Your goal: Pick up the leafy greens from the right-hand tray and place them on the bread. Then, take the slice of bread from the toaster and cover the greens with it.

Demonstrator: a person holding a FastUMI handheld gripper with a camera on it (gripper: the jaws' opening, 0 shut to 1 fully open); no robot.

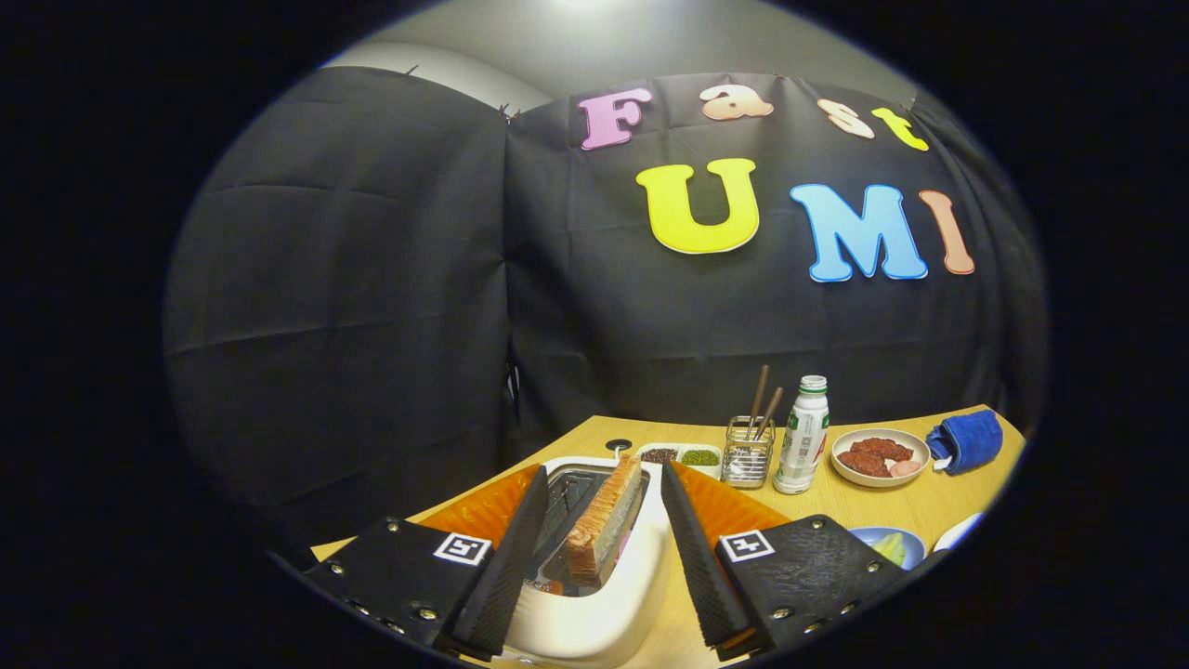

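Toaster [604, 595]: white with rounded corners, slot opening upward, standing between the two fingers and reaching just ahead of them; an orange tray [734, 511] lies under it.
Slice of bread [606, 522]: browned crust, pale porous crumb, standing on edge in the toaster's slot, its top sticking out above the rim, midway between the fingers and touching neither.
Leafy greens [892, 546]: pale green, lying in a blue dish [868, 537] just right of the right finger's mount, partly hidden by it.
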